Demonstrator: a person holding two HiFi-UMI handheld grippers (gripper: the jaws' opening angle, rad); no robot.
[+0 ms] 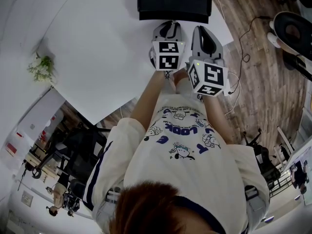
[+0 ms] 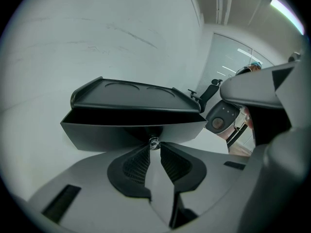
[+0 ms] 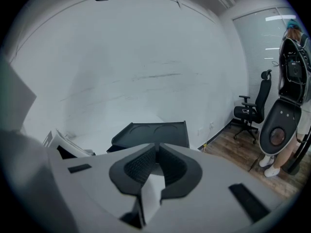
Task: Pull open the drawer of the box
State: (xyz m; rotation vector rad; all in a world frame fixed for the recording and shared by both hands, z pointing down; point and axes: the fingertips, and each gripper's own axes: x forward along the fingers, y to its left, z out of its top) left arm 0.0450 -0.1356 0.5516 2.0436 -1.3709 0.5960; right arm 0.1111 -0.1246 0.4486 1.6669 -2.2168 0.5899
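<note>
The left gripper [image 2: 154, 148] has its jaws pinched on the small silver knob [image 2: 154, 141] at the middle of the dark drawer [image 2: 112, 135]. The drawer's front shows a dark gap under the top of the box [image 2: 131, 92] (a tray-like top with two round recesses). The right gripper [image 3: 156, 149] hangs just beside the left one, its jaws closed together on nothing, and the box sits on the white table [image 1: 97, 48] in front of the person.

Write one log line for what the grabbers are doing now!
left gripper: shut on small silver knob | black plastic box drawer: partly out | right gripper: shut, empty
</note>
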